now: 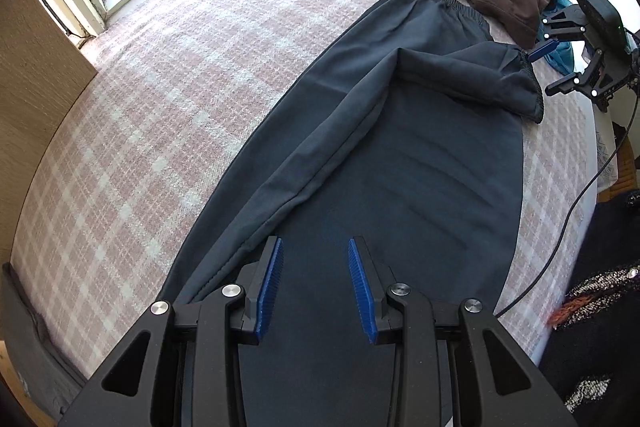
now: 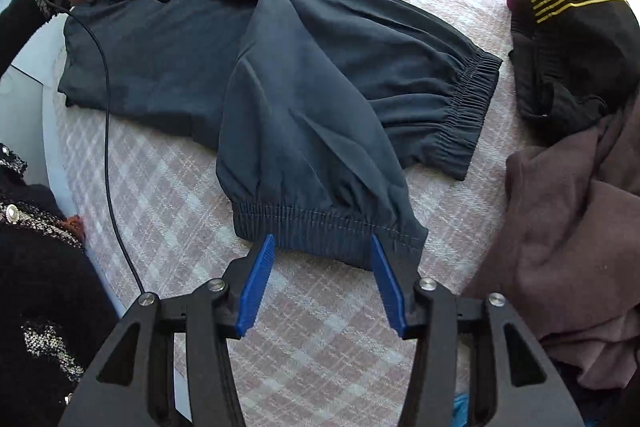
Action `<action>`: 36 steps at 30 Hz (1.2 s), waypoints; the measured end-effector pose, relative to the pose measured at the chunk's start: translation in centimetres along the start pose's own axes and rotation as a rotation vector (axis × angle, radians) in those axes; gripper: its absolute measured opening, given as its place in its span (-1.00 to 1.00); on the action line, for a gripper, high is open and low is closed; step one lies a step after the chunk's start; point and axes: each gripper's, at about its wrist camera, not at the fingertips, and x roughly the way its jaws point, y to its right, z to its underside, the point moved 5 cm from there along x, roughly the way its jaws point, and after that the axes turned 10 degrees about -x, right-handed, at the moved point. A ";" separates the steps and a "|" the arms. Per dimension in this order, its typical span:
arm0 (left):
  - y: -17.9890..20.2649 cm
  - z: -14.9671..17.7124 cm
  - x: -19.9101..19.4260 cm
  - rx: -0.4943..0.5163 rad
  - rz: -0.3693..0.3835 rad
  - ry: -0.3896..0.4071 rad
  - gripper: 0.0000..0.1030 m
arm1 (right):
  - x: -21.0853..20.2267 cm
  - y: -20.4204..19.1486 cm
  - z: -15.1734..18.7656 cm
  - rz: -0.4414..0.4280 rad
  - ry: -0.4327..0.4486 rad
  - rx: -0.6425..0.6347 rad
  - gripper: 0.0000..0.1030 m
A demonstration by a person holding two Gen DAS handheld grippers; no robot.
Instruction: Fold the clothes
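Dark trousers [image 2: 320,99] spread on bed [image 2: 180,187], one leg cuff [image 2: 328,231] flipped back. Folding barely begun. Left gripper [image 1: 316,267] and right gripper [image 2: 322,263] released, holding nothing.

Trousers [image 2: 304,87]: dark slate blue-grey, plain, no print; elastic cuff and waistband same colour.
Bed cover [image 1: 160,87], left half of the left wrist view: pale pink and white plaid.
Left gripper [image 1: 316,283] and right gripper [image 2: 322,283]: black bodies, bright blue ribbed finger pads, silver pivot screws.
Garment pile, upper right of the right wrist view: black top [image 2: 568,11] with thin yellow stripes; brown garment [image 2: 568,227] below it, plain.
Sleeve [image 2: 36,291], lower left: black with speckled white tweed trim.
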 end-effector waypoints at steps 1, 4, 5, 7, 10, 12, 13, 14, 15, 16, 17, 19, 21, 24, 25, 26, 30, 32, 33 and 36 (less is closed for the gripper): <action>0.3 0.7 -0.4 -0.003 -0.004 0.004 -0.37 | 0.4 -0.5 -0.4 0.016 -0.001 -0.018 -0.05; 0.6 3.6 -2.0 -0.042 -0.014 0.022 -0.37 | 1.1 -2.2 -1.1 0.089 -0.029 -0.112 -0.05; -0.1 4.5 -2.4 -0.068 -0.012 0.029 -0.37 | 1.1 -2.8 -1.2 0.112 -0.030 -0.152 -0.05; -5.7 4.2 -1.9 -0.133 -0.010 0.036 -0.37 | 0.9 -4.0 -1.4 0.126 -0.023 -0.201 -0.05; -8.4 5.0 -1.8 -0.236 -0.008 0.043 -0.37 | 0.3 -5.5 -1.7 0.146 0.022 -0.239 -0.05; -7.2 3.7 1.5 -0.298 0.010 0.049 -0.37 | 0.7 -6.3 -1.8 0.202 0.034 -0.284 -0.05; -7.5 5.3 1.5 -0.323 0.018 0.052 -0.37 | 1.3 -6.5 -1.8 0.241 0.025 -0.312 -0.05; -7.4 6.5 1.7 -0.348 0.025 0.055 -0.37 | 2.1 -6.5 -1.7 0.263 0.006 -0.325 -0.05; -6.5 6.6 3.0 -0.375 0.029 0.057 -0.37 | 2.4 -6.2 -1.8 0.253 0.011 -0.313 -0.06; -5.8 6.8 4.0 -0.401 0.033 0.060 -0.37 | 2.5 -5.7 -2.0 0.237 0.017 -0.289 -0.19; -5.6 7.4 3.9 -0.420 0.035 0.060 -0.37 | 2.2 -4.9 -2.3 0.211 0.024 -0.241 -0.44; -5.2 8.2 3.5 -0.446 0.032 0.056 -0.37 | 0.7 -2.8 -3.3 0.183 0.061 -0.159 -0.69; -5.3 9.3 2.9 -0.464 0.024 0.055 -0.37 | -1.2 -0.2 -4.6 0.179 0.107 -0.088 -0.76; -5.2 9.7 2.4 -0.477 0.019 0.069 -0.37 | -3.3 5.2 -7.0 0.175 0.171 0.060 -0.77; -5.1 9.7 2.4 -0.480 0.019 0.074 -0.37 | -3.4 7.9 -7.8 0.158 0.173 0.135 -0.77; -5.2 9.5 2.2 -0.478 0.015 0.079 -0.37 | -3.1 10.4 -8.4 0.160 0.168 0.202 -0.74; -5.5 8.4 1.1 -0.442 -0.012 0.082 -0.37 | -1.1 14.5 -7.8 0.081 0.042 0.334 -0.40; -5.7 7.6 0.4 -0.409 -0.028 0.086 -0.37 | -1.2 14.5 -7.6 0.120 0.040 0.327 -0.39; -6.0 6.7 0.3 -0.393 -0.037 0.091 -0.37 | -1.6 14.3 -7.5 0.159 0.048 0.316 -0.37; -7.2 3.7 0.2 -0.344 -0.060 0.108 -0.37 | -1.8 13.9 -7.8 0.215 0.065 0.285 -0.20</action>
